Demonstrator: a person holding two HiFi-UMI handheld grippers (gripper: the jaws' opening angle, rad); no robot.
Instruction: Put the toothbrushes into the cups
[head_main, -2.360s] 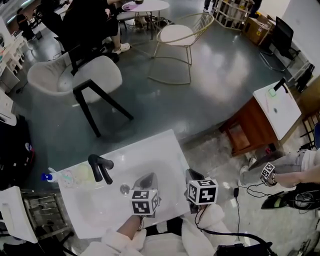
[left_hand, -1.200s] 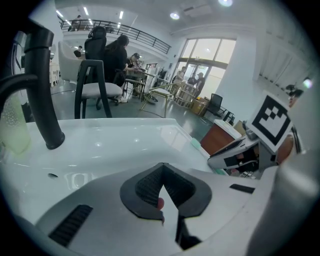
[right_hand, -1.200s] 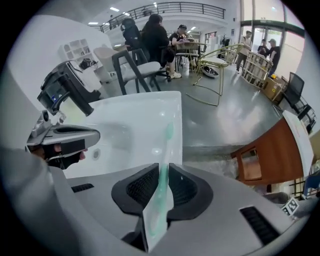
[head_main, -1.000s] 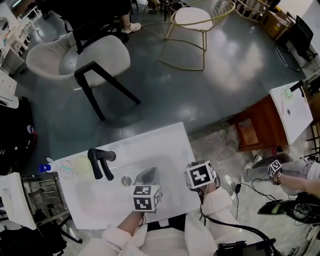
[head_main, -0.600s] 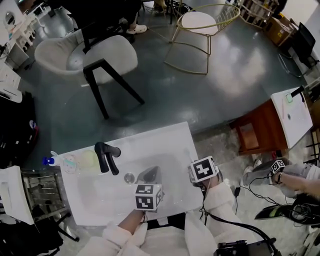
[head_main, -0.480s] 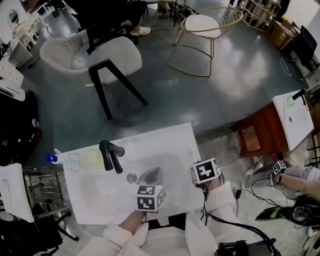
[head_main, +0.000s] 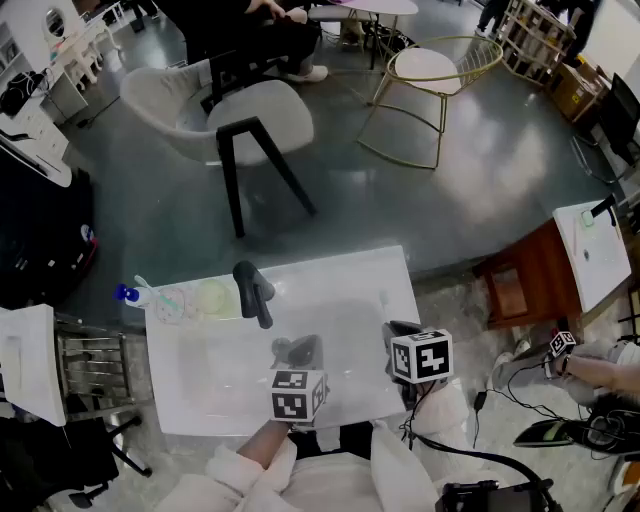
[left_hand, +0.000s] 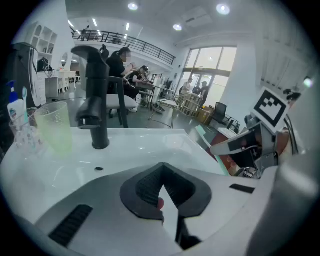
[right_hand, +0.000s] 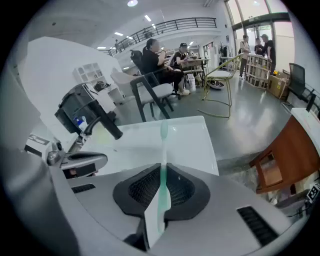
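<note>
**Basin** (head_main: 215, 375): open room from the near rim to the far rim. Faucet (head_main: 255, 292) rises at the far rim, spout leaning over the basin, just right of the green cup (head_main: 213, 297). Clear cup (head_main: 171, 303) and bottle (head_main: 130, 294) fill the far left corner. Left gripper (head_main: 298, 350) hangs between the cups and the right gripper (head_main: 398, 335), whose toothbrush (right_hand: 162, 150) juts forward. The counter (head_main: 360, 285) right of the faucet is bare.
</note>
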